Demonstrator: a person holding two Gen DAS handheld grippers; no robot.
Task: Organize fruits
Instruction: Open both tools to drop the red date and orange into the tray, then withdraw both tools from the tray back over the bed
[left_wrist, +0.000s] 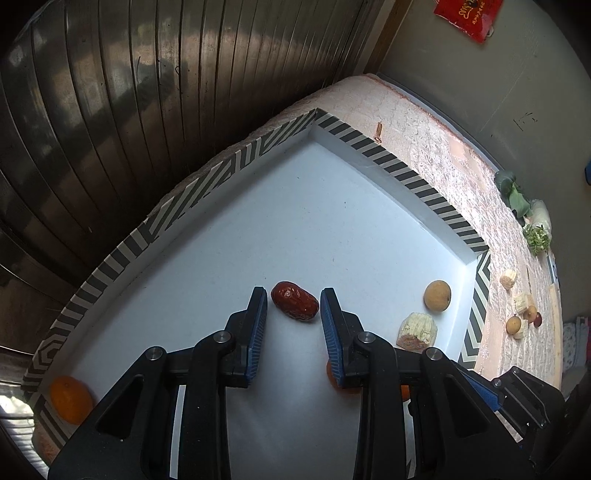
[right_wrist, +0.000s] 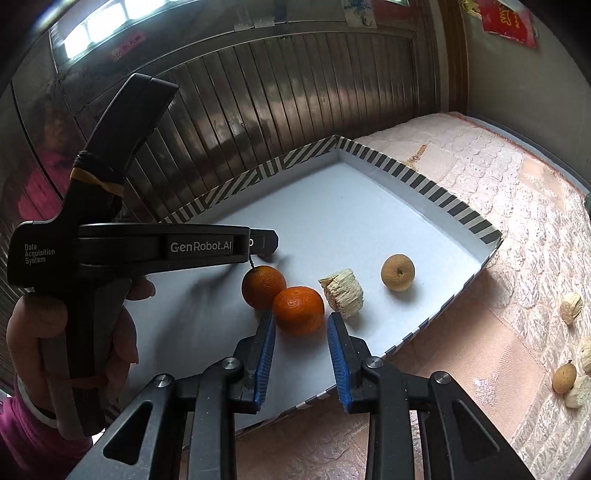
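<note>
A white tray with a striped rim (left_wrist: 207, 188) (right_wrist: 458, 214) lies on a pink quilted surface. In the left wrist view my left gripper (left_wrist: 293, 295) is open, its fingers on either side of a red date (left_wrist: 294, 306) on the tray floor. A tan round fruit (left_wrist: 437, 295) (right_wrist: 398, 272), a pale corn piece (left_wrist: 417, 328) (right_wrist: 341, 291) and an orange (left_wrist: 70, 398) also lie in the tray. In the right wrist view my right gripper (right_wrist: 301, 321) is open just behind the nearer of two oranges (right_wrist: 298, 309) (right_wrist: 263, 287). The left gripper's body (right_wrist: 140, 247) is at left.
On the quilt outside the tray lie more corn pieces (left_wrist: 509, 278) (right_wrist: 570, 306), small round fruits (left_wrist: 513, 324) (right_wrist: 563, 376) and leafy greens (left_wrist: 524, 210). A dark ribbed wall (right_wrist: 277, 92) runs behind the tray.
</note>
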